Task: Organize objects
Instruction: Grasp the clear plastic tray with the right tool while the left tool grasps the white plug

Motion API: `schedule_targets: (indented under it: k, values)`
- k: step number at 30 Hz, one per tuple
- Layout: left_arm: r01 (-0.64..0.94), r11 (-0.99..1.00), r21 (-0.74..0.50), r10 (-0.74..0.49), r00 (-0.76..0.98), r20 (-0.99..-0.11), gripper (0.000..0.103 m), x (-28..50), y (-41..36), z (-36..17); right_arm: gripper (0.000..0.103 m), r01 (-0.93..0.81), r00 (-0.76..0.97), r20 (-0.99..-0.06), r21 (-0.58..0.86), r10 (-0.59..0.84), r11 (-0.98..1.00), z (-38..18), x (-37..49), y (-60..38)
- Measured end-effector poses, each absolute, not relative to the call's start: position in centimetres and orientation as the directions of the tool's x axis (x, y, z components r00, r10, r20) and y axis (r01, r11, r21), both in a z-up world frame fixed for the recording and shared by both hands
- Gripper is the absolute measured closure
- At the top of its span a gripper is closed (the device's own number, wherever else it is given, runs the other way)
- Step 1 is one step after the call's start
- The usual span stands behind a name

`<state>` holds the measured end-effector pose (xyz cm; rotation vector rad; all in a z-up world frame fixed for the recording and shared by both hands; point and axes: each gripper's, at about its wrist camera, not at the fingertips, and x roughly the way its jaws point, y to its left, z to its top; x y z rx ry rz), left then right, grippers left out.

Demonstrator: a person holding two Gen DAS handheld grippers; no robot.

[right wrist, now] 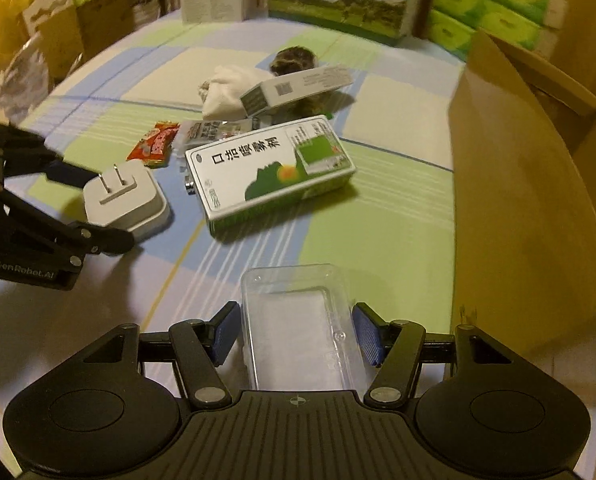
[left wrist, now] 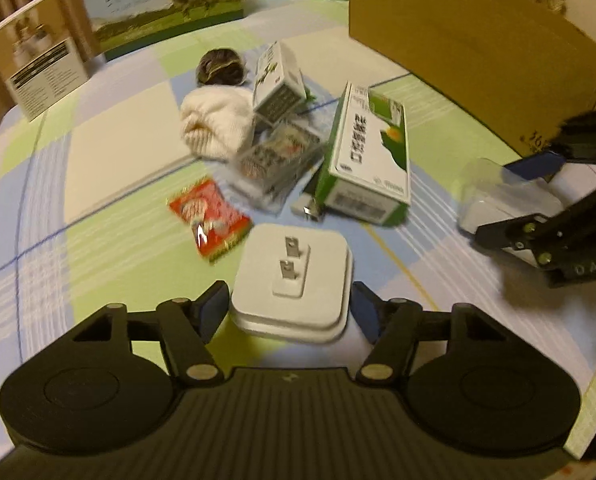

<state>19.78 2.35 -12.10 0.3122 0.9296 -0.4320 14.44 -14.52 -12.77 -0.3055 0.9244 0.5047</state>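
Observation:
A white plug-in charger (left wrist: 294,276) with two metal prongs sits between the blue pads of my left gripper (left wrist: 288,304), which is shut on its sides. In the right wrist view that gripper (right wrist: 106,208) clasps the charger (right wrist: 124,196) at the left. My right gripper (right wrist: 296,328) is shut on a clear plastic case (right wrist: 298,320), low over the checked cloth. The left wrist view shows the right gripper (left wrist: 498,202) with the case (left wrist: 502,196) beside the cardboard box. A large green-and-white carton (right wrist: 270,168) lies flat between both grippers.
An open cardboard box (right wrist: 530,184) stands at the right. Mid-cloth lie a red snack packet (left wrist: 210,220), a clear packet (left wrist: 278,156), a white knit bundle (left wrist: 214,124), a dark round object (left wrist: 220,66) and a small tilted carton (left wrist: 278,80). Boxes and tissue packs line the far edge.

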Motion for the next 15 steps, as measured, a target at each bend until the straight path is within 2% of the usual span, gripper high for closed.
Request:
schedule_targets:
  k: [4, 10, 11, 13, 15]
  values:
    - [0.476, 0.877, 0.064, -0.226, 0.527, -0.819, 0.042, 18.7, 1.8, -12.3, 0.039, -0.537, 0.494, -0.817, -0.015, 0.299, 0.844, -13.5, 13.5, -15.4]
    - [0.440, 0.896, 0.057, -0.213, 0.539, -0.815, 0.037, 19.5, 1.4, -12.6, 0.039, -0.509, 0.486, -0.811, 0.040, 0.325, 0.860, -13.6, 14.1, -15.9]
    - [0.429, 0.902, 0.051, -0.210, 0.538, -0.817, 0.037, 19.7, 1.3, -12.7, 0.040, -0.509, 0.486, -0.811, 0.039, 0.324, 0.860, -13.6, 14.1, -15.9]
    - [0.411, 0.910, 0.048, -0.200, 0.538, -0.818, 0.037, 20.0, 1.1, -12.8, 0.049, -0.509, 0.495, -0.809, 0.026, 0.317, 0.861, -13.5, 14.2, -15.9]
    - [0.396, 0.917, 0.046, -0.194, 0.544, -0.817, 0.038, 20.0, 1.1, -12.9, 0.050, -0.505, 0.491, -0.812, 0.031, 0.317, 0.863, -13.5, 14.3, -15.9]
